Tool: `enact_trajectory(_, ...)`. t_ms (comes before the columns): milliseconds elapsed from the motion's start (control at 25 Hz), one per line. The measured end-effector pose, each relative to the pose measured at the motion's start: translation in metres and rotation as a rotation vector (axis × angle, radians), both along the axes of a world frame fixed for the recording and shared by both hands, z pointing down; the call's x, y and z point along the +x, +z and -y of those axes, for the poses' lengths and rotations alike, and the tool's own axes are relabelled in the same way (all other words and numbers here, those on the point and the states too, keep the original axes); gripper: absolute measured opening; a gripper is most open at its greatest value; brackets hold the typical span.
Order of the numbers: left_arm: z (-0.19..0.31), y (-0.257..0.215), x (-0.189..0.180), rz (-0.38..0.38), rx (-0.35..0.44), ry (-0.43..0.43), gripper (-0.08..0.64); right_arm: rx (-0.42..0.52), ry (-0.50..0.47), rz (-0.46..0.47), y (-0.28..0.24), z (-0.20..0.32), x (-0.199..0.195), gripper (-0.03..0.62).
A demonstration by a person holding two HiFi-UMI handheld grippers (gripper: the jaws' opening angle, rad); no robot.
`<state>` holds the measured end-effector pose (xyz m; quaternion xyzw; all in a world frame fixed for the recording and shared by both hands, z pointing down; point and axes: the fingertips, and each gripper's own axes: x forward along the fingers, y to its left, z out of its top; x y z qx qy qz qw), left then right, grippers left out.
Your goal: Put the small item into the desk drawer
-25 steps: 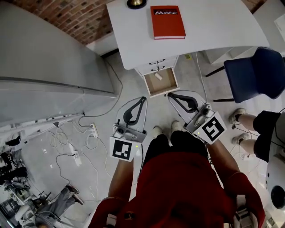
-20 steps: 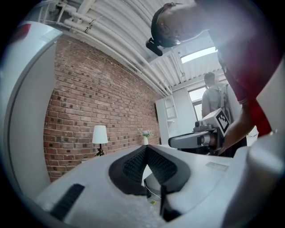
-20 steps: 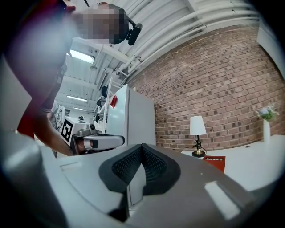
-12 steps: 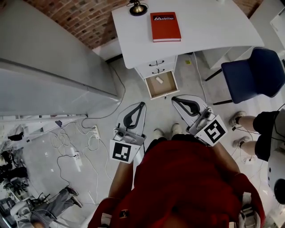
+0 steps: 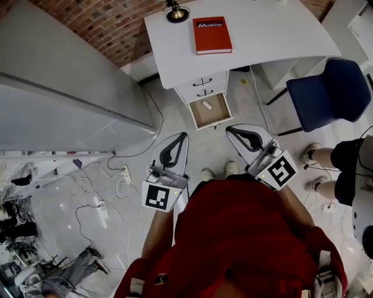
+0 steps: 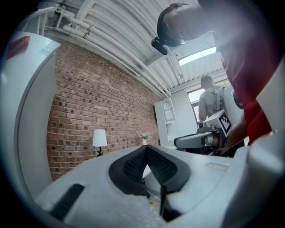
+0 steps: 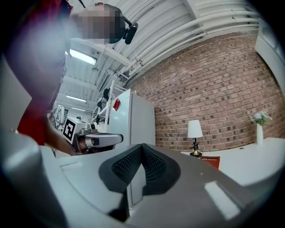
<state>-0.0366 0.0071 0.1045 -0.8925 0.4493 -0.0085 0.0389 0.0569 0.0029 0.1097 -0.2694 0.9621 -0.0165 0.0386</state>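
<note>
In the head view a small white item (image 5: 206, 105) lies inside the open desk drawer (image 5: 222, 119), pulled out low at the front of the white desk (image 5: 274, 35). My left gripper (image 5: 182, 136) hangs shut and empty, down and to the left of the drawer. To the drawer's lower right my right gripper (image 5: 229, 129) is shut too, with nothing in it. Both are held near the person's waist, apart from the drawer. The left gripper view shows its jaw tips (image 6: 146, 147) meeting; the right gripper view shows the same (image 7: 141, 145).
A red book (image 5: 212, 35) and a small lamp (image 5: 174, 10) sit on the desk. A blue chair (image 5: 329, 93) stands right of the drawer. A large white appliance (image 5: 58, 87) fills the left. Cables and a power strip (image 5: 99, 205) lie on the floor.
The head view has drifted slightly, so the desk and drawer sit a little higher and left in the frame. Both grippers stay shut and hardly move.
</note>
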Motion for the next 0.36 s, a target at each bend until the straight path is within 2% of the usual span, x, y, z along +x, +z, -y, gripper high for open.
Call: enact_trajectory(360, -0.0029, -0.001, -0.0025, -0.004, -0.002, -0.004, 0.006, -0.007, 0.005, 0.018, -0.0001, -0.0034, 0.0024, 0.011)
